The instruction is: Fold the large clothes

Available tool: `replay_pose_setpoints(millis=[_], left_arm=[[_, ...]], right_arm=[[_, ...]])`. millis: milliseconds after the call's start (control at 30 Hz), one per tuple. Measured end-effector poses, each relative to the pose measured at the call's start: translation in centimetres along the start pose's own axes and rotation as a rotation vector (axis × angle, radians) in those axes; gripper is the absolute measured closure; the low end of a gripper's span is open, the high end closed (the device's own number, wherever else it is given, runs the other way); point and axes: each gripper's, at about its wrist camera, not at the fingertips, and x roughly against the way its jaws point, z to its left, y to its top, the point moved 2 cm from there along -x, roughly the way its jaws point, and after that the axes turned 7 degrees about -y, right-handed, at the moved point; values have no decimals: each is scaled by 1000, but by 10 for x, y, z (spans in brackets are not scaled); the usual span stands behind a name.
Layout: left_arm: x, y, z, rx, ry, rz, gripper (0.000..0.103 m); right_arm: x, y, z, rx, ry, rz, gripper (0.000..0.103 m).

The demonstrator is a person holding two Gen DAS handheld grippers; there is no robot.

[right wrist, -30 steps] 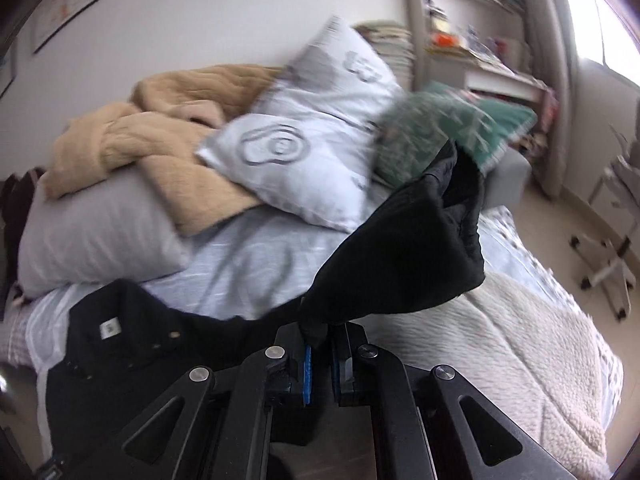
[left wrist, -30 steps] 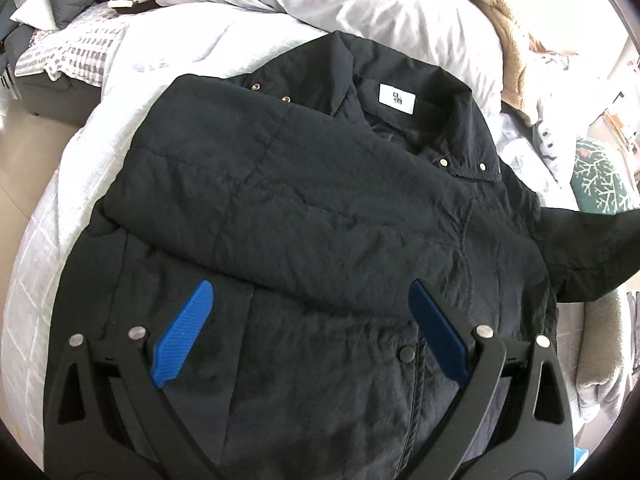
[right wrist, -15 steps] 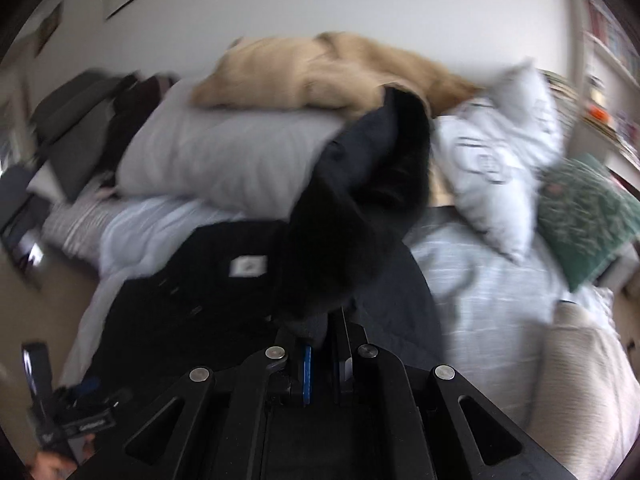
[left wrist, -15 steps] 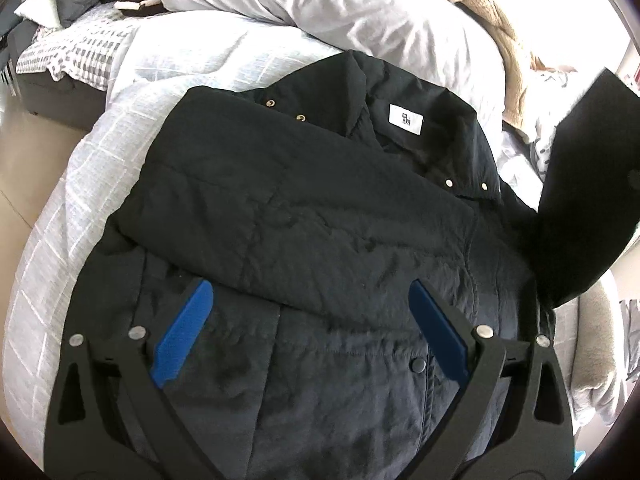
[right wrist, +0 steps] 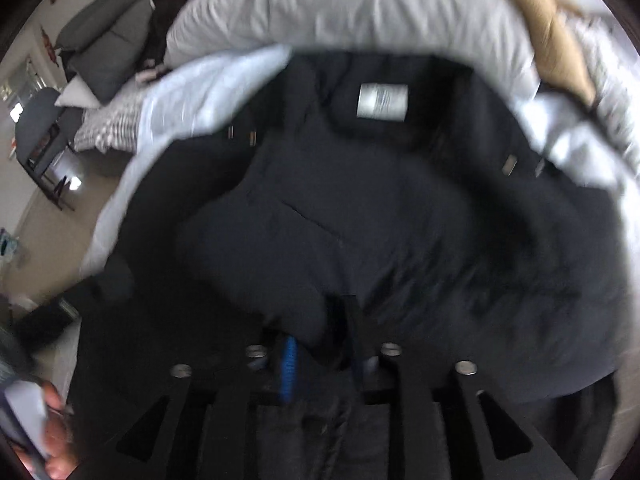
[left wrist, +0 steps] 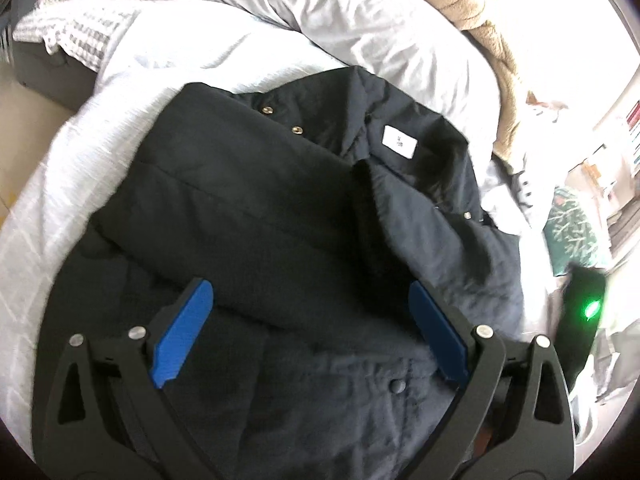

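A black padded jacket point(left wrist: 260, 216) lies flat on the bed, collar and white label point(left wrist: 399, 142) at the far side. Its left sleeve is folded across the chest. Its right sleeve point(left wrist: 440, 232) now lies across the body too. My left gripper point(left wrist: 308, 320) is open and empty, low over the jacket's lower front. In the blurred right wrist view, my right gripper point(right wrist: 320, 352) hangs over the jacket point(right wrist: 360, 208) with the sleeve cuff point(right wrist: 296, 312) between its narrowly parted pads; whether it still grips is unclear.
A light blue quilt point(left wrist: 60, 184) covers the bed. A white pillow point(left wrist: 360, 20) and a tan blanket point(left wrist: 480, 28) lie behind the collar. A green patterned cushion point(left wrist: 572, 232) is at the right. Floor and dark furniture point(right wrist: 44, 136) are at the left.
My right gripper swung the right sleeve from out beside the bed up and over, and laid it across the jacket's chest. The left gripper stayed open over the lower front.
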Motion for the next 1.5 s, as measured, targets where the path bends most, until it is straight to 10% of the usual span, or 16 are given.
replay_pose_setpoints(millis=[233,400,633,733,867,1033,1167,1267,1400,1500], left_arm=[[0,11,-9,17,-126,-18,5],[-40,8,-31,-75,-152,96,12],[-92,-21,-44,-192,-60,193,72],[-93,-24,-44,-278,0,185,78],[-90,-22,-33,-292,65,187,72],[-48,-2,-50,-329,112,25,56],[-28,-3,-74,-374,-25,-107,52],[-48,-16,-85,-426,-103,-42,52],[-101,-37,-70,-454,-20,114,52],[-115,-44,-62,-477,-39,90,50]], right_arm=[[52,-19,-38,-98,393,-24,34],[83,-32,-126,-283,275,-89,32],[40,-87,-263,-751,316,-66,32],[21,-107,-299,-913,392,-121,40],[20,-123,-335,-1028,240,-175,53],[55,-102,-317,-807,30,-181,54],[81,-76,-269,-612,-122,-288,54],[71,-60,-242,-488,-189,-317,54],[28,-61,-232,-418,-246,-224,54],[-7,-65,-231,-356,-273,-140,55]])
